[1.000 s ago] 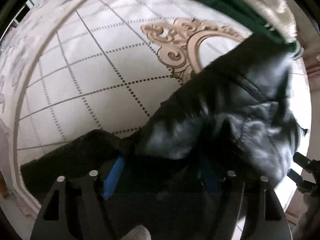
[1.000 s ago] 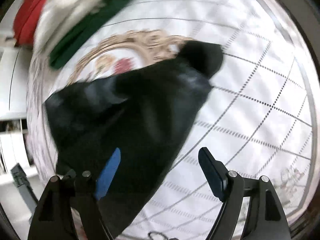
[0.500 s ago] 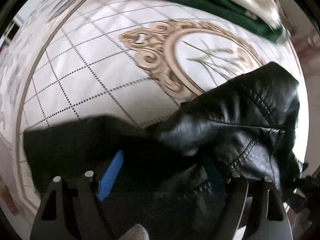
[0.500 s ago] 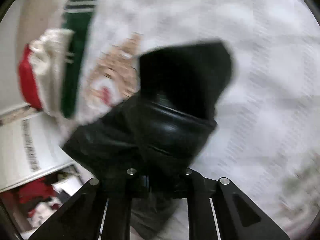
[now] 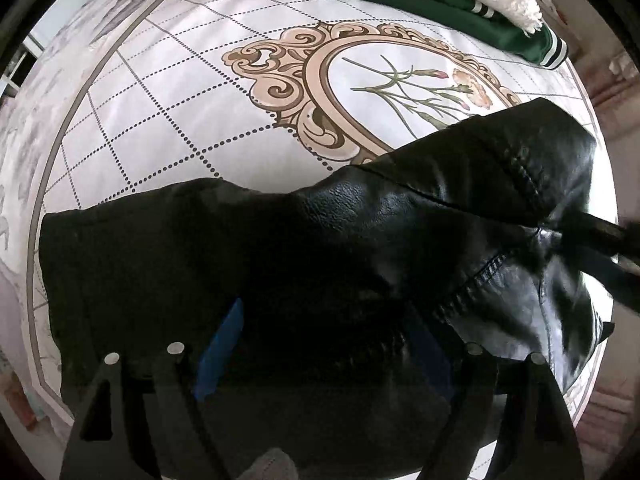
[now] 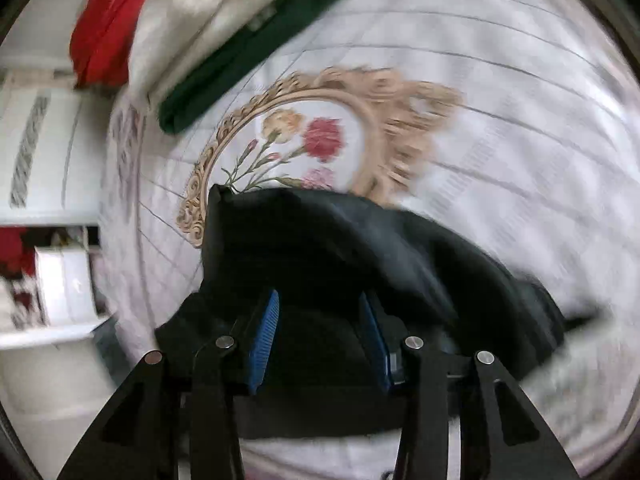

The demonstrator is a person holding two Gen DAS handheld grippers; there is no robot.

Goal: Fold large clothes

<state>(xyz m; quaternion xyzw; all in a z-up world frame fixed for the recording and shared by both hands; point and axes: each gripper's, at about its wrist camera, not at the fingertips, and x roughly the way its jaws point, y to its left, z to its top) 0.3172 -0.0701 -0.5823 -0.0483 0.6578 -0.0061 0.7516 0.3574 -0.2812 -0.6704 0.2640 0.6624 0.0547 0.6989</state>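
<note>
Jacket point(image 5: 360, 264) now spread wider, black glossy leather, creased, stitched seams

Both tongs point(image 5: 324, 344) point(image 6: 320, 332) parted (right narrower)

- black leather jacket point(image 5: 420, 232) — shiny, creased, with stitched seams, bunched in a heap on the bed.
- In the left wrist view it fills the frame from 9 o'clock through 6 to 3 o'clock.
- In the right wrist view point(image 6: 340, 248) it looks blurred — a dark mound from centre toward 4 o'clock.
</note>
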